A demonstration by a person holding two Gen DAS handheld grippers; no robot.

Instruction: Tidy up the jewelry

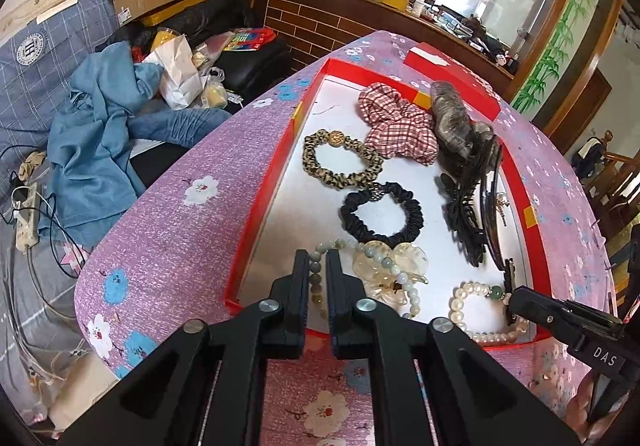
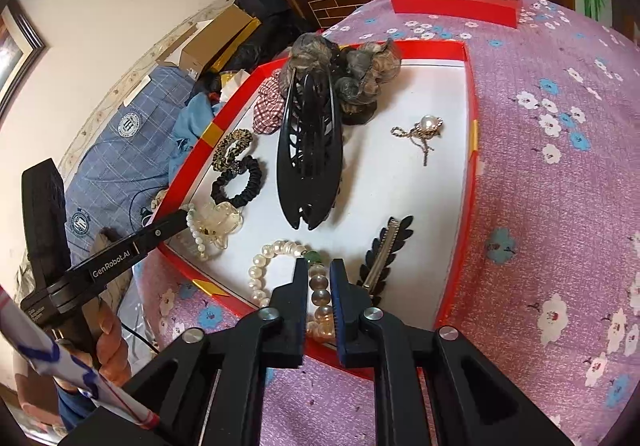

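Both bracelets lie in the red tray (image 1: pixel 276 181). The left gripper (image 1: pixel 318 266) stands nearly closed around the smooth, round jade beads (image 1: pixel 316 278); the right gripper (image 2: pixel 319 278) likewise around the lumpy pearl strand (image 2: pixel 260 266). Whether the pads actually press, I can't tell.

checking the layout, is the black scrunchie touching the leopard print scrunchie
Touching. The left wrist view shows the black scrunchie meeting the leopard print scrunchie at its beaded charm, no white tray floor between them.
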